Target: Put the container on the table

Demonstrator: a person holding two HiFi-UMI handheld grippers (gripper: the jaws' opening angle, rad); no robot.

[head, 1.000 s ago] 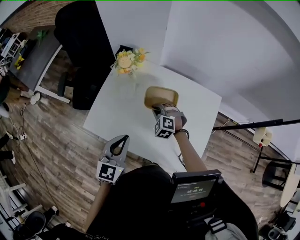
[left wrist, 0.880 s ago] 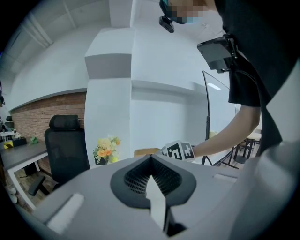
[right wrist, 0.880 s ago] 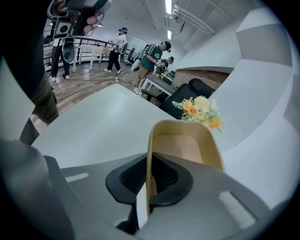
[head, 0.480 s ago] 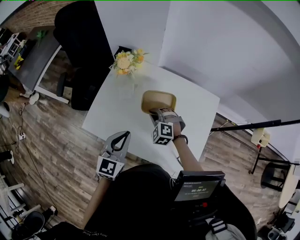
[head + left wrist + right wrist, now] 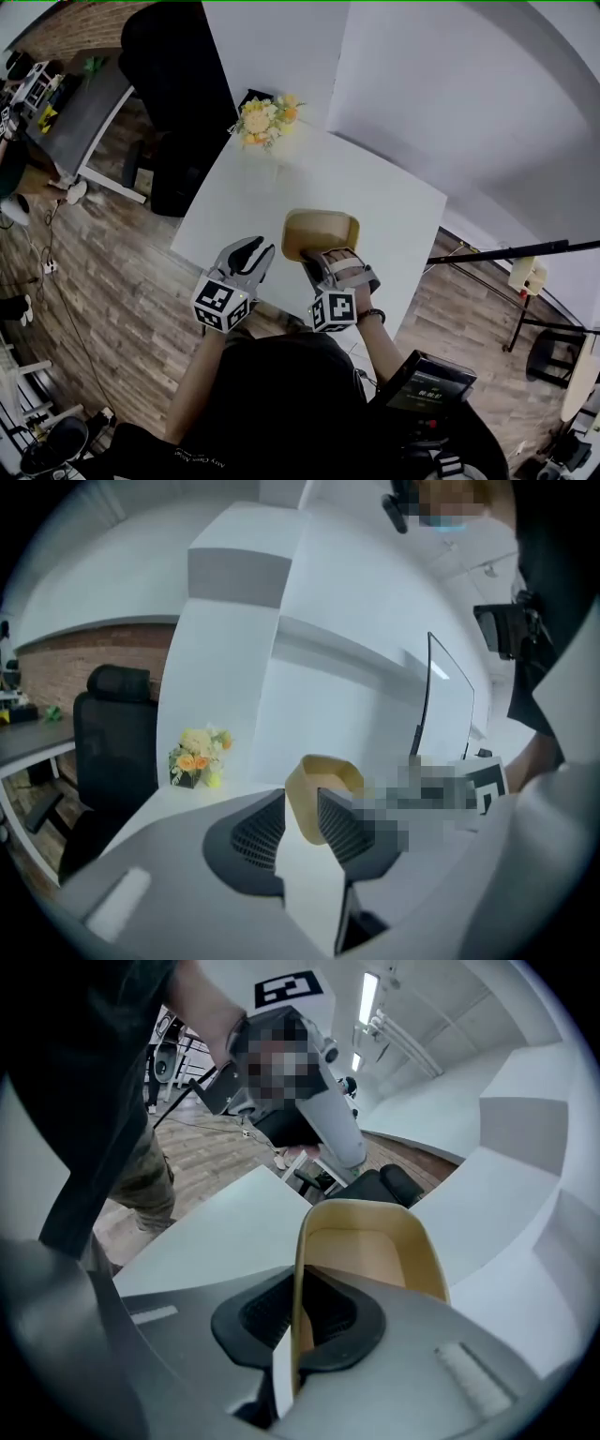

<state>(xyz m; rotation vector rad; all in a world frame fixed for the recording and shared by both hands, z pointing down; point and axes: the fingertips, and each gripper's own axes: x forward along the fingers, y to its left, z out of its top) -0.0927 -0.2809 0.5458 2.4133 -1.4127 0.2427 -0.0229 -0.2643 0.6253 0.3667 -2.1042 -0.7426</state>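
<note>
A tan, empty, rounded container (image 5: 319, 232) hangs tilted over the near part of the white table (image 5: 398, 202). My right gripper (image 5: 316, 259) is shut on the container's near wall (image 5: 373, 1258), one pad inside and one outside. In the right gripper view the jaws (image 5: 298, 1290) pinch the thin rim edge-on. My left gripper (image 5: 259, 247) hovers at the table's near edge, just left of the container. Its jaws (image 5: 302, 803) are opening, with nothing between them. Beyond the gap, the container (image 5: 328, 772) shows in the left gripper view.
A bunch of yellow flowers (image 5: 265, 120) stands at the table's far left corner. A black office chair (image 5: 173, 84) and a cluttered grey desk (image 5: 70, 112) are to the left on wooden floor. A black stand pole (image 5: 511, 250) runs along the right. White walls stand behind.
The right gripper pulled the container from the table's middle toward the near edge. The left gripper moved up to the table edge beside it, and its jaws parted.
</note>
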